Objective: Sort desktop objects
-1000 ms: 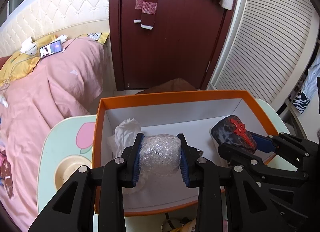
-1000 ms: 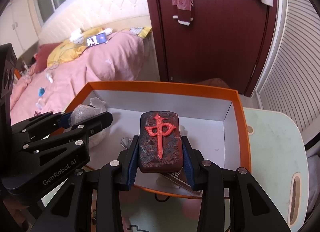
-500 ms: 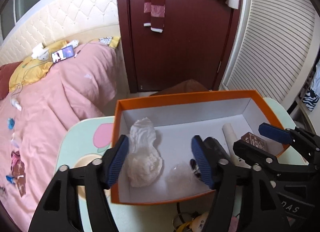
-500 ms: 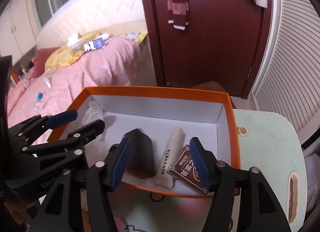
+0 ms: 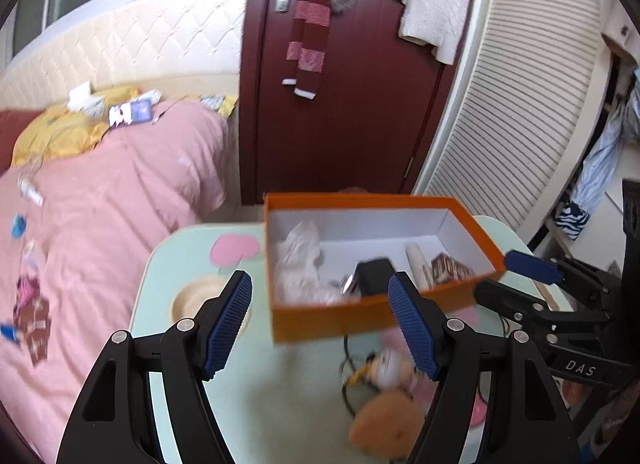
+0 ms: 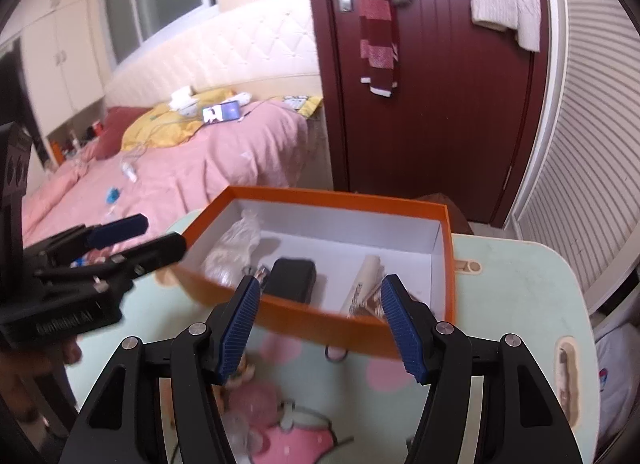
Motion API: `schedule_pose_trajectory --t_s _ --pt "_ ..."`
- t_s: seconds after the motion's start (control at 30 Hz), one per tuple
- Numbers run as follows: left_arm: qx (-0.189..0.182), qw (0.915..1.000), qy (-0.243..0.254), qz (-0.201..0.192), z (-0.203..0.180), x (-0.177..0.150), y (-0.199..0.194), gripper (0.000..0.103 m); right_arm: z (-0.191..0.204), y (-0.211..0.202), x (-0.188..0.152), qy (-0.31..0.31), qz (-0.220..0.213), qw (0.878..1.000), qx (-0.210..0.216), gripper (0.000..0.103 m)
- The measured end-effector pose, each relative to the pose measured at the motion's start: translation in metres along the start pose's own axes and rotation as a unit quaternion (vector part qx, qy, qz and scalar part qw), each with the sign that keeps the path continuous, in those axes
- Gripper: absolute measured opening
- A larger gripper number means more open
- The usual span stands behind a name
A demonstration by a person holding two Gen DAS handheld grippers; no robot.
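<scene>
Orange box [image 5: 344, 318] taken as my landmark; it sits on the pale green table [image 5: 280, 404], open side up.

Left gripper [image 5: 320, 320]: I read its jaws as standing well apart, blue pads bare, nothing between them. It hangs on the near side of the box, above the table, clear of the near wall.

Right gripper [image 6: 320, 318]: jaws likewise spread wide, nothing gripped. It sits at the near wall of the box, toward the right end.

Inside the box, left end: crumpled white tissue [image 5: 298, 252] with a clear plastic-wrapped ball [image 5: 316, 296] just in front of it, against the near wall. Middle: dark block [image 6: 292, 278] lying flat; its upper face cannot be made out. Right of it: white tube [image 6: 362, 282] lying lengthwise, and a small brown packet [image 5: 450, 266] beside that, toward the right end.

Outside the box, near side, on the table: a small doll figure [image 5: 386, 368], a tan fluffy ball [image 5: 384, 428] and a dark cord [image 5: 348, 380], all blurred.

Beyond the box: dark red door [image 6: 432, 104]; to the left of it, a bed with a pink cover [image 6: 208, 172].
</scene>
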State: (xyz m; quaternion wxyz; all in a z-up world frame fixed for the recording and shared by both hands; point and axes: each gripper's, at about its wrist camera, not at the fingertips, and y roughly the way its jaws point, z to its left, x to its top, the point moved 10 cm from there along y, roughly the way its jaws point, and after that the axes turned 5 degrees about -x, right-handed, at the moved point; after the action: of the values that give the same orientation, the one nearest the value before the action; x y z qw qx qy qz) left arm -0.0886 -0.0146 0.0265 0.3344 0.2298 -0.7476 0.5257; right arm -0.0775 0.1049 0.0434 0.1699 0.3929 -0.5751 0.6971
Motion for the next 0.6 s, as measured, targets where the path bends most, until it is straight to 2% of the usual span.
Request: schedule_pose_trajectory --t_s 0.2,0.37,0.47,0.6 --pt "0.017 0.9993 -0.012 0.03 0.013 -0.049 -0.011 0.072 0.004 -0.014 -0.047 -0.011 0.033 0.999 0.01 0.063" --pt "0.037 0.997 0.019 0.066 0.005 -0.088 -0.011 0.072 -0.001 -0.017 -0.084 -0.006 0.068 0.998 0.002 0.063" --pt "0.03 0.9961 0.033 0.076 -0.002 -0.104 -0.014 0.072 -0.002 -0.02 -0.101 0.001 0.082 0.997 0.004 0.063" --pt "0.004 0.9969 0.033 0.071 -0.013 -0.11 -0.015 0.072 0.002 -0.015 -0.12 -0.007 0.101 0.995 -0.001 0.064"
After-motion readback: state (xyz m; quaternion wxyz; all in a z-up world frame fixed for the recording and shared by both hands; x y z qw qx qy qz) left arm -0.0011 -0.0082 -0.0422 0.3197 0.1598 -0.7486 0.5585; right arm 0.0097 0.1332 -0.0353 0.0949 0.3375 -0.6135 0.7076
